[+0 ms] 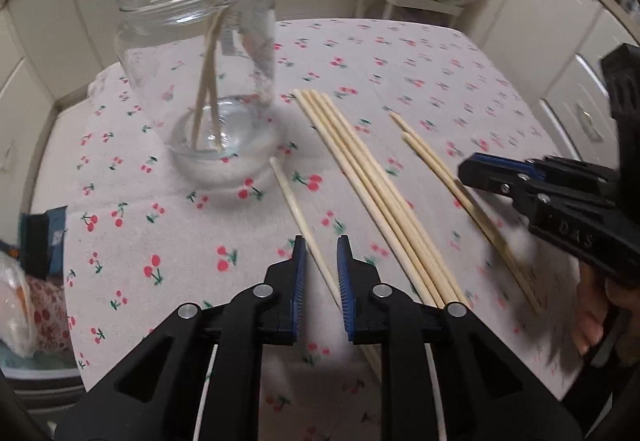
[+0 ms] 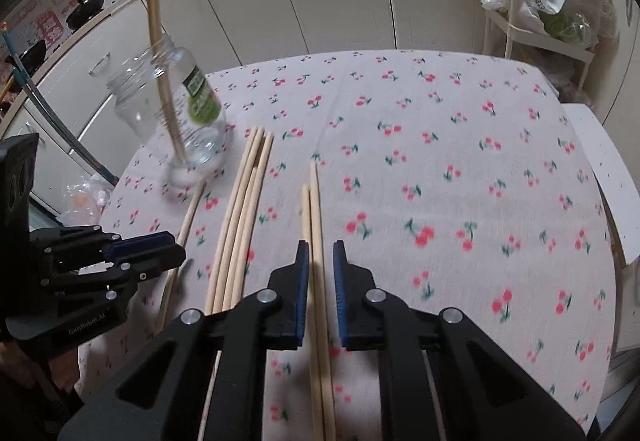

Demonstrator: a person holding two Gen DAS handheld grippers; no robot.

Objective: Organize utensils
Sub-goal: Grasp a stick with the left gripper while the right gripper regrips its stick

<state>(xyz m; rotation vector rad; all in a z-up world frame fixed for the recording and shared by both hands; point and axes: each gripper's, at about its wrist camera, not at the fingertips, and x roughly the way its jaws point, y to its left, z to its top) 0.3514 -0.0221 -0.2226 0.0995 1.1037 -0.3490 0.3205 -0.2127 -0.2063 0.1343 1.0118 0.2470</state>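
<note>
Left wrist: single chopstick point(image 1: 304, 229) lies between fingers point(image 1: 299, 261).

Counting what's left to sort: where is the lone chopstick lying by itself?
In the left wrist view the lone chopstick lies on the tablecloth between the glass jar and the bundle of chopsticks, its near end between the left gripper's open jaws.

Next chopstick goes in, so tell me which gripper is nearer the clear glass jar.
Left. The left gripper straddles the single chopstick beside the clear glass jar; the right gripper is beyond the bundle.
</note>
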